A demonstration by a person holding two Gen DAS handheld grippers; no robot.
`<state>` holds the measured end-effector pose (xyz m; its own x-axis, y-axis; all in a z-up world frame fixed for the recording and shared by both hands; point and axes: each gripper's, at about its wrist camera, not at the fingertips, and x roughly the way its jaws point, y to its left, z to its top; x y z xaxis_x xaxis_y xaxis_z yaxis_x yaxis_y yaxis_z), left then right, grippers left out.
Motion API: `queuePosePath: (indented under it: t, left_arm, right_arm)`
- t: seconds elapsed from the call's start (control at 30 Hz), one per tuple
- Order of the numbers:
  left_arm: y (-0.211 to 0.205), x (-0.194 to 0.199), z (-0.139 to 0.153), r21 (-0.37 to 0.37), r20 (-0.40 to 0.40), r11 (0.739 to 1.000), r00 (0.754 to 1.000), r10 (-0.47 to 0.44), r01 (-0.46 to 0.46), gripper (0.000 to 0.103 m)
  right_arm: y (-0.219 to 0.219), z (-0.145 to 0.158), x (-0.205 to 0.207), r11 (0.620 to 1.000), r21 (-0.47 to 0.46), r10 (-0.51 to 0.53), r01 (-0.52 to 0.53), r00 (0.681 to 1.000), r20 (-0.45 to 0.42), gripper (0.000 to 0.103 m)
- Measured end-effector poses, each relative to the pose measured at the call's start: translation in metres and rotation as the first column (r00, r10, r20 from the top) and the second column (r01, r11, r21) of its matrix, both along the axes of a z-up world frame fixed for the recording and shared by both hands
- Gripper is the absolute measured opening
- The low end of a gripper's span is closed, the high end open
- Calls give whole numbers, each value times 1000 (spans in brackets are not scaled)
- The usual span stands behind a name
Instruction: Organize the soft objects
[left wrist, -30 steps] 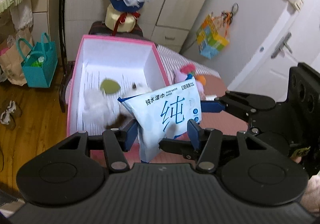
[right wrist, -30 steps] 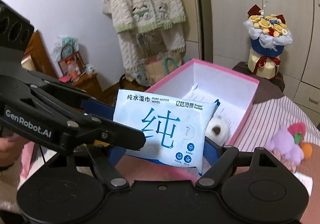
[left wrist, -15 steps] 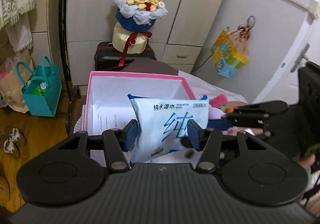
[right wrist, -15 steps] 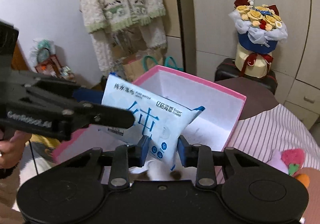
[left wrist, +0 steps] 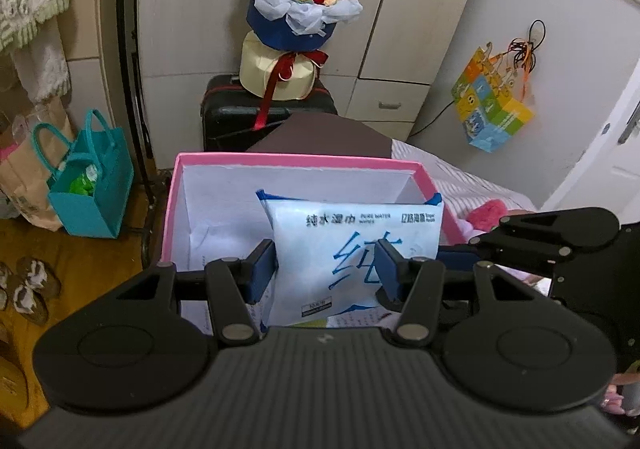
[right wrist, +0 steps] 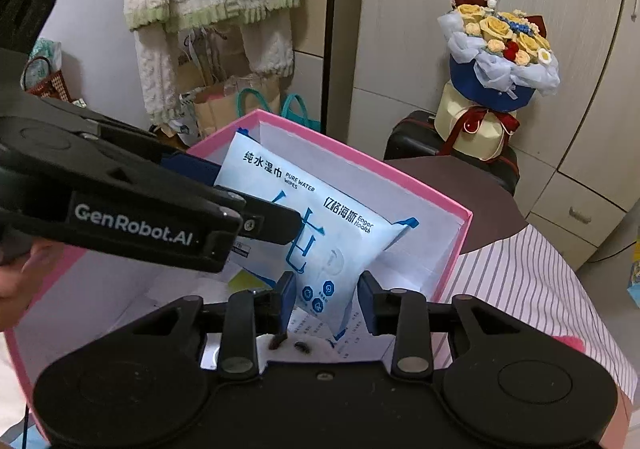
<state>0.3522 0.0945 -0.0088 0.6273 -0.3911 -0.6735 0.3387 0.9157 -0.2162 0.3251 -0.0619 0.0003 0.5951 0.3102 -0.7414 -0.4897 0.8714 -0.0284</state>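
Wipes pack: "纯水湿巾 PURE WATER WIPES", "Eager Health". Left gripper arm beside it: "GenRobot.AI".

Lower edge of wipes pack hidden behind left gripper body — box floor mostly covered; small dark bits under right gripper unidentifiable.

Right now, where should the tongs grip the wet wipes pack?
Probably pinch the soft white-and-blue wet wipes pack across its flattened lower edge, coming from the near side: it hangs tilted over the pink cardboard box, puffy in the middle.
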Motion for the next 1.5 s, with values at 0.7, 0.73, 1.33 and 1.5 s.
queuePosePath:
  t: [0.7, 0.73, 1.33, 1.5]
  left_arm:
    - [14, -104, 58, 101, 120, 993, 990, -74, 62, 62]
    - [13, -110, 61, 100, 123, 992, 989, -83, 70, 62]
    - [-20, -194, 81, 69, 139, 967, 958, -251, 244, 65]
    - [-41, -204, 74, 62, 128, 958, 949, -287, 281, 65]
  right_arm:
    - [-16, 33, -75, 1000, 11, 17, -18, 998, 62, 44]
    - [-18, 36, -80, 1000, 14, 20, -21, 998, 66, 44]
    - [-105, 61, -176, 988, 149, 25, -39, 995, 94, 60]
    - [-148, 52, -202, 989, 144, -49, 30, 991, 125, 68]
